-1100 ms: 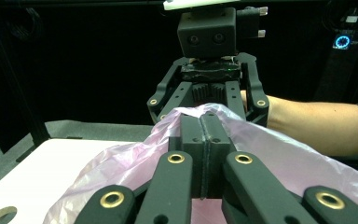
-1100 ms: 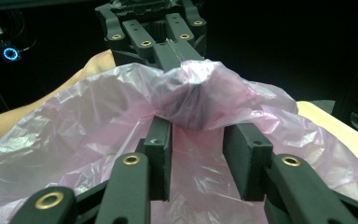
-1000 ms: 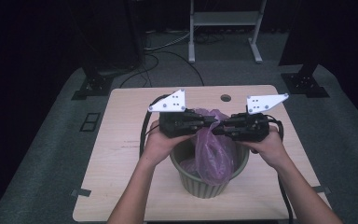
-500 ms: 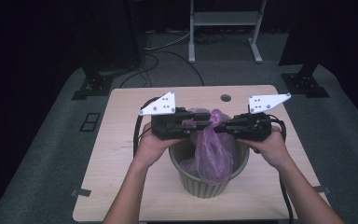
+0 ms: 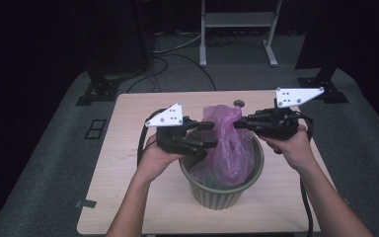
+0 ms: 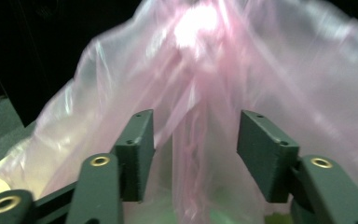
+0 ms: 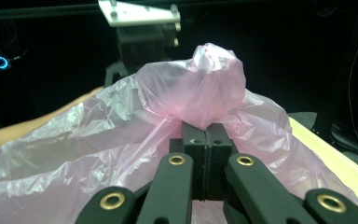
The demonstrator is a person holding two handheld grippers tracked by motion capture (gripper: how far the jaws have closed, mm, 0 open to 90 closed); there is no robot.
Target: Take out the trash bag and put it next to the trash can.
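Note:
A pink plastic bag (image 5: pixel 227 143) stands in a round olive-green bin (image 5: pixel 222 195) on the wooden table (image 5: pixel 123 153). My right gripper (image 5: pixel 238 124) is shut on the bag's bunched top (image 7: pixel 200 93), its jaws pressed together (image 7: pixel 205 133), and holds it up above the bin's rim. My left gripper (image 5: pixel 211 135) is at the bag's left side. Its jaws have just been opening and stand apart (image 6: pixel 196 149). Loose pink film (image 6: pixel 205 70) hangs between them, but the pads do not press on it. In the right gripper view, the left gripper (image 7: pixel 142 37) sits beyond the bag.
The bin stands near the table's front edge, with bare wood to its left and behind it. A small hole (image 5: pixel 238 103) is in the table's far side. Past the table, a metal stand (image 5: pixel 237 29), cables (image 5: pixel 172 54) and black tripod feet (image 5: pixel 98 84) sit on the grey floor.
The left gripper's jaws have opened and let go of the bag, and that hand has drawn a little to the left. The right gripper has risen slightly with the bag's top.

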